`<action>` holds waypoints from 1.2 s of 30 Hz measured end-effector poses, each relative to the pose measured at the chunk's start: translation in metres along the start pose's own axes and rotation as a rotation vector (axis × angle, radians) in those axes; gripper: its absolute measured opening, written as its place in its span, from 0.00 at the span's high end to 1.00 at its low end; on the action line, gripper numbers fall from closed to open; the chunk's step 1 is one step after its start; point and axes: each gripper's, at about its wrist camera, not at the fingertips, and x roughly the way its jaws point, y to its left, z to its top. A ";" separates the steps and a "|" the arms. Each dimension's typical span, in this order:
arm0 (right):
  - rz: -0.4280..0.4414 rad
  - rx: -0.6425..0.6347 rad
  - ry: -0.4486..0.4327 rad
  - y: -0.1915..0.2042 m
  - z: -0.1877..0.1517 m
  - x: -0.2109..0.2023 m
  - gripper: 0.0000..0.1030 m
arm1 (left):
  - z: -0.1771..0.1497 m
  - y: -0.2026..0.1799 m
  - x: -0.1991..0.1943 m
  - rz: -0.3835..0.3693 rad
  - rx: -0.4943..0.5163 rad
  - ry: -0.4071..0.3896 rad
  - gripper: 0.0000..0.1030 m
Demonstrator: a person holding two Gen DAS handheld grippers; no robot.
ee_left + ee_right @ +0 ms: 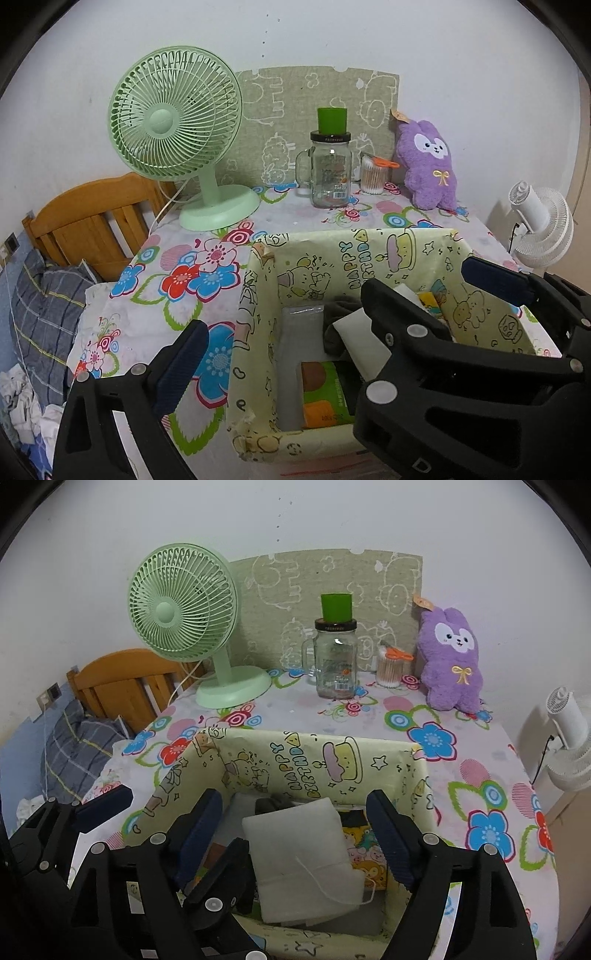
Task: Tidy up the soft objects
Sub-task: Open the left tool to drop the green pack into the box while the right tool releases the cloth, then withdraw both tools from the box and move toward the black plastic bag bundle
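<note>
Looking along the left gripper (280, 328), I see its two fingers spread wide with nothing between them that they press on. One finger is outside the box (258, 295), over the flowery cloth (155, 317), and the other is over the inside of the box. Down in the box lie a white pad (360, 341), something dark and soft (338, 315) and a green packet (325, 391). If this gripper drops straight down, I think a finger could hit the box wall and push the box crooked, because the wall sits between the fingers. The purple bunny (430, 166) sits behind the box, against the wall, not put away yet. The glass jar (330, 171) stands just beside the way to it, so a wide reach could knock it over.

Looking along the right gripper (295, 842), I see its fingers open on both sides of the white pad (303, 856), not squeezing it. The pad lies in the box (417, 775), tilted, and not lying flat. A loose thread (332, 882) hangs from it. I think that thread could catch on a finger when the gripper lifts, and pull the pad back out. The left gripper (162, 805) is very close on the left side of the box, so the two could bump.
</note>
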 end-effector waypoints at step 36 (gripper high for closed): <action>-0.104 0.027 -0.164 -0.005 -0.013 -0.115 0.10 | -0.009 -0.030 -0.096 -0.012 0.028 -0.164 0.00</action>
